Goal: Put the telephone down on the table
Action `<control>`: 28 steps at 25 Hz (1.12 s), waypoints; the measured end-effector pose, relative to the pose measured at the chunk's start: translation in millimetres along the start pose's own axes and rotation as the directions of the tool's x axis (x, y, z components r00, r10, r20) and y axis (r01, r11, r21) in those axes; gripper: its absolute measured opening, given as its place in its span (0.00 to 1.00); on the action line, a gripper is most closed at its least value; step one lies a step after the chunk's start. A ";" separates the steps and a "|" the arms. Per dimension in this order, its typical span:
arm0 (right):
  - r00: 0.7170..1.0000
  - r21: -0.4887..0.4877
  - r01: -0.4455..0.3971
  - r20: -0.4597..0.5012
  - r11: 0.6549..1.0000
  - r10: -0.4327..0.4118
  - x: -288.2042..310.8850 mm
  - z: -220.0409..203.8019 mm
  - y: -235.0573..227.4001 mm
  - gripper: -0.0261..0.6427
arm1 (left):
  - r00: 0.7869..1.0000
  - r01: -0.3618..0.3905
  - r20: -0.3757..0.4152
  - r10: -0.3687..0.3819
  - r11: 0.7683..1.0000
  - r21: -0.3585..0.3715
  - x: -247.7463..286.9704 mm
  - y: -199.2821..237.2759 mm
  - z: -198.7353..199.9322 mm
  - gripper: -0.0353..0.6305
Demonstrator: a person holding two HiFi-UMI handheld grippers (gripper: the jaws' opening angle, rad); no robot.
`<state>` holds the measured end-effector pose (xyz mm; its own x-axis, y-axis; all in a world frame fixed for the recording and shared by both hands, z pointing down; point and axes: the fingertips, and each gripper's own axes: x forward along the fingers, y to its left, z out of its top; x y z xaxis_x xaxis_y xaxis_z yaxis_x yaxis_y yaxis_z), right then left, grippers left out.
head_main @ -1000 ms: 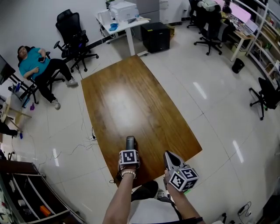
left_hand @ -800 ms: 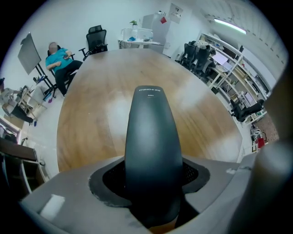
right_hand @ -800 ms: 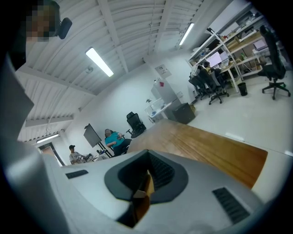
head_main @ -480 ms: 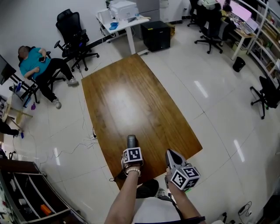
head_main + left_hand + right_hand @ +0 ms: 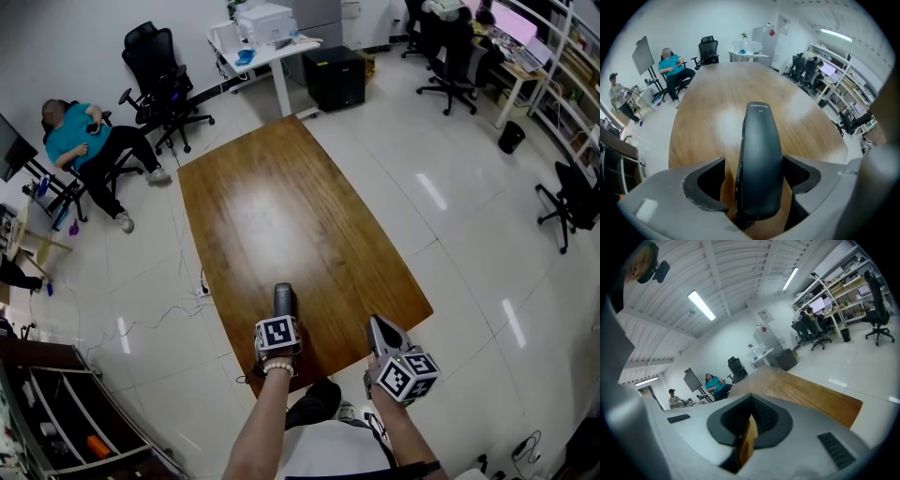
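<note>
A black telephone handset (image 5: 282,300) lies lengthwise on the brown wooden table (image 5: 272,216), close to its near edge. My left gripper (image 5: 280,323) points steeply down over the handset's near end, and its jaws are opening. In the left gripper view the handset (image 5: 758,159) sits between the two dark pads (image 5: 705,180), with a gap on each side. To the right of it, past the table's near edge, my right gripper (image 5: 378,330) is shut and holds nothing. In the right gripper view only a thin slit shows between its jaws (image 5: 749,420).
A person in a teal top (image 5: 80,131) sits on a chair at the far left. Beyond the table stand a black office chair (image 5: 159,70), a white desk with a printer (image 5: 267,33) and a black cabinet (image 5: 333,75). Cables (image 5: 178,305) trail on the floor left of the table.
The right gripper has drifted a little to the right. The left hand has tilted slightly over the handset, which stays at the same spot on the table.
</note>
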<state>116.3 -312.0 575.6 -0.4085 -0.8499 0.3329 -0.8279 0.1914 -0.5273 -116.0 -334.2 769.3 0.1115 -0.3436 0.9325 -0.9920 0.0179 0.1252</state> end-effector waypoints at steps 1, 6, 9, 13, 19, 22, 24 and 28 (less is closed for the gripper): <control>1.000 -0.004 -0.003 0.003 1.000 0.003 -1.6 1.4 -0.5 0.05 | 1.000 0.021 0.017 -0.021 1.000 -0.011 -6.3 0.4 0.2 0.65; 0.999 -0.041 -0.036 0.012 0.999 0.036 -5.3 12.6 8.8 0.05 | 0.968 0.189 0.183 -0.173 0.979 -0.074 -48.7 -4.9 9.5 0.65; 0.998 -0.063 -0.064 0.009 0.996 0.065 -7.3 13.5 19.2 0.05 | 0.936 0.235 0.283 -0.210 0.970 -0.057 -78.4 -4.0 13.7 0.62; 0.994 -0.083 -0.110 0.011 0.991 0.111 -11.7 13.5 37.3 0.05 | 0.878 0.296 0.403 -0.257 0.954 -0.037 -121.8 -5.2 14.9 0.52; 0.986 -0.112 -0.160 0.038 0.981 0.165 -36.1 19.8 58.4 0.05 | 0.770 0.373 0.553 -0.318 0.928 0.015 -184.6 -17.2 9.4 0.13; 0.983 -0.119 -0.169 0.054 0.978 0.177 -51.7 19.0 64.0 0.05 | 0.706 0.390 0.633 -0.316 0.920 0.024 -213.0 -16.7 1.4 0.05; 0.981 -0.126 -0.177 0.060 0.976 0.186 -63.0 16.7 67.4 0.05 | 0.677 0.408 0.666 -0.315 0.913 0.017 -226.9 -16.0 -8.4 0.05; 0.977 -0.130 -0.193 0.061 0.972 0.202 -89.9 8.5 70.9 0.05 | 0.677 0.435 0.660 -0.326 0.900 -0.001 -243.4 -25.7 -38.7 0.05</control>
<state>97.6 -226.3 501.6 -0.5434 -0.8219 0.1709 -0.7763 0.4144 -0.4751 -115.2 -214.8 552.2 0.3600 -0.8578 0.3669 -0.8445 -0.1325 0.5189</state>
